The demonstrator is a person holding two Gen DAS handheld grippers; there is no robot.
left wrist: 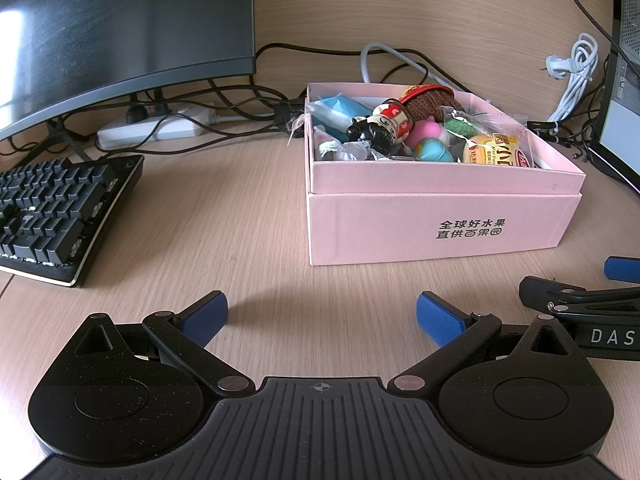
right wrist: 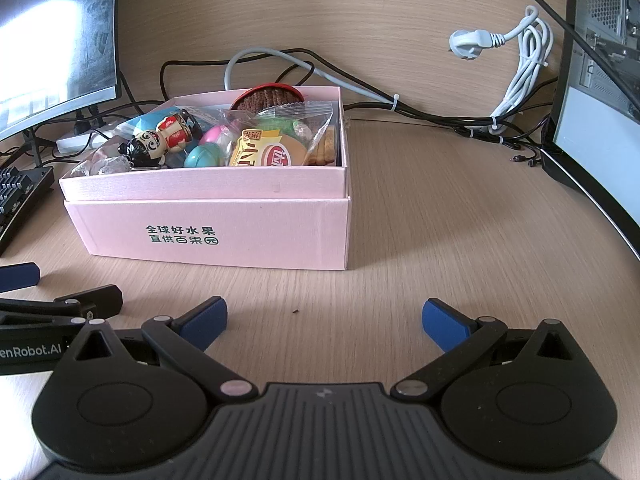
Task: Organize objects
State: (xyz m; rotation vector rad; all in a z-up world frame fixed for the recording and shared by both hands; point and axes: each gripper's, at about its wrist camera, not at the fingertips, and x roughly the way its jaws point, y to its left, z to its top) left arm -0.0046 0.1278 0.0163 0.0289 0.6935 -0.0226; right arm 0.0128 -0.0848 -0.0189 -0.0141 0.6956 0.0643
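While I hold both tools low over the wood tabletop (left wrist: 240, 208), keyboard (left wrist: 52, 208) sits at its left edge. Left gripper (left wrist: 322, 316): jaws spread wide, nothing in them. Pink box (right wrist: 224, 224), full of toys and snacks, sits mid-tabletop toward the back edge. Right gripper (right wrist: 325, 318): jaws also wide apart, empty. White cable (right wrist: 520, 64) at the back-right.
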